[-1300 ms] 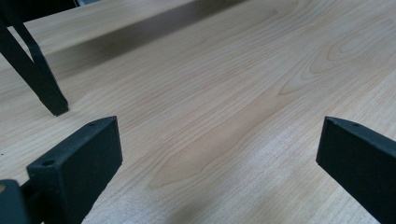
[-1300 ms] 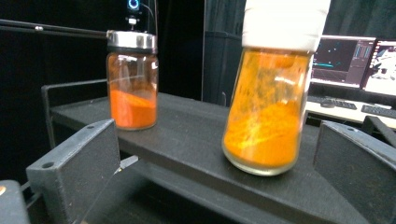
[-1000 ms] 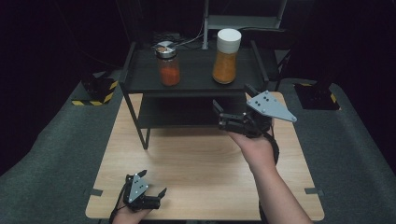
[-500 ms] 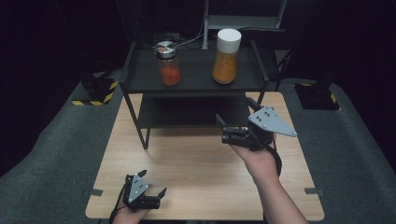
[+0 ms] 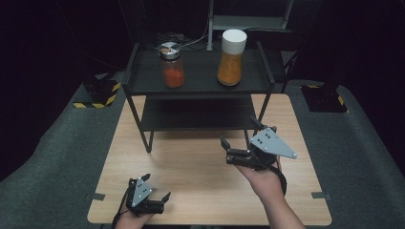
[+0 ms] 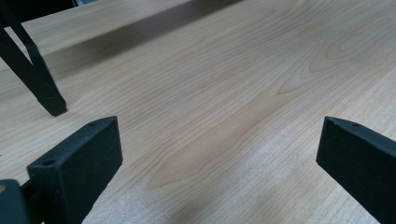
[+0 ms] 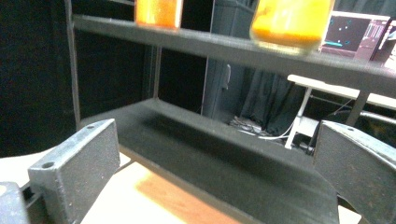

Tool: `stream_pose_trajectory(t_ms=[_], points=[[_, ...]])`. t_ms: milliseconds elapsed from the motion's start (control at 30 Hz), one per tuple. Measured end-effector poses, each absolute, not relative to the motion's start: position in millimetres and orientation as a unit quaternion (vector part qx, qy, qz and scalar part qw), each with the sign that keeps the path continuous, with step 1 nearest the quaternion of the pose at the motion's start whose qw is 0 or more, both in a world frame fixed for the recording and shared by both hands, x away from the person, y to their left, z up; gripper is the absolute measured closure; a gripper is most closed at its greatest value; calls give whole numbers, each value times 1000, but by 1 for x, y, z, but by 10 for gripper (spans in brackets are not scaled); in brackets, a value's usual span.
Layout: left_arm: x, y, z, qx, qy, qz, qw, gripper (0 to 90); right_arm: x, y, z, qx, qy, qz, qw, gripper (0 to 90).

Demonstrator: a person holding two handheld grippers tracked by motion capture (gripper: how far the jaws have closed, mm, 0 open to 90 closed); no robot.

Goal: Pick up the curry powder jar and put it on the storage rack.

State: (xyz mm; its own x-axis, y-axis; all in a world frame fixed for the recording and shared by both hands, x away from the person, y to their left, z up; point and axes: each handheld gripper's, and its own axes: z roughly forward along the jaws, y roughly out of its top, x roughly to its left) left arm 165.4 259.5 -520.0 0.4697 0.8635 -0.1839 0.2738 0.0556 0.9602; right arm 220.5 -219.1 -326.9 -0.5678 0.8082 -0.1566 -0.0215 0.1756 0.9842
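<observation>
A: What sort of place am I in?
B: Looks like a lab or recording studio. My wood table (image 5: 200, 162) sits on grey felt (image 5: 57, 162), black drapes (image 5: 47, 38) all round.
A: Anything else?
B: Hazard-striped stand feet (image 5: 102, 93) at the sides, cables (image 5: 196, 40) behind the black rack (image 5: 200, 83), and a lit monitor (image 7: 357, 35) past it in my right gripper view.
</observation>
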Motion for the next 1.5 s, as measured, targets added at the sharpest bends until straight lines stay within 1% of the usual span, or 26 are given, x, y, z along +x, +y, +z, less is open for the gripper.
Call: stream_pose_trajectory(t_ms=[733, 1167, 1500], points=[[166, 260, -519, 642, 443, 256, 571, 6, 211, -231, -390, 315, 709, 538, 329, 0], [166, 260, -520, 639, 445, 257, 573, 4, 207, -236, -419, 328, 720, 522, 317, 0], [166, 262, -520, 640, 442, 255, 575, 5, 206, -239, -434, 339, 728, 510, 308, 0]])
